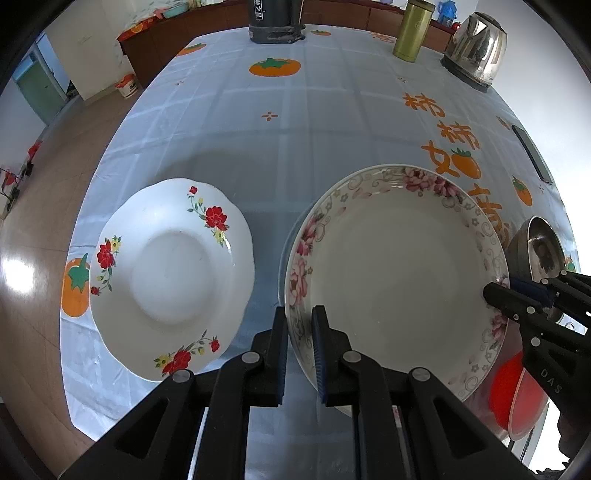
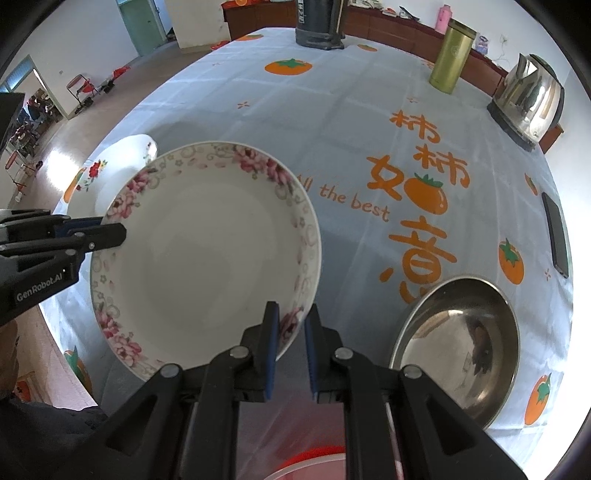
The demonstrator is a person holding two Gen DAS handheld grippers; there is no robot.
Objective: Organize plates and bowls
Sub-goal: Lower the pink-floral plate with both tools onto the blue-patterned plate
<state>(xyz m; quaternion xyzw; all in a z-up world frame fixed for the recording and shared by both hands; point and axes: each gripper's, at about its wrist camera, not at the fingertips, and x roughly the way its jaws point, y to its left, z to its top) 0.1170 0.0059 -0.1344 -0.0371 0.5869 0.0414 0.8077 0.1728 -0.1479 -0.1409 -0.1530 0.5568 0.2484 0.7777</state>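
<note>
A white plate with a pink-flower rim [image 1: 399, 280] [image 2: 207, 254] is held lifted and tilted above the table by both grippers. My left gripper [image 1: 299, 343] is shut on its left rim; it also shows in the right wrist view [image 2: 110, 229]. My right gripper [image 2: 291, 343] is shut on its right rim; it also shows in the left wrist view [image 1: 498, 291]. A white plate with red flowers [image 1: 173, 273] [image 2: 110, 166] lies on the table to the left. A steel bowl [image 2: 458, 350] [image 1: 543, 247] sits to the right.
The table has a pale blue persimmon-print cloth [image 1: 295, 122]. At the far side stand a dark appliance [image 1: 275, 22], a gold tumbler [image 1: 412, 29] and a steel kettle [image 1: 476, 48]. A phone [image 2: 556, 232] lies at the right edge. A red bowl [image 1: 517, 395] is near me, low right.
</note>
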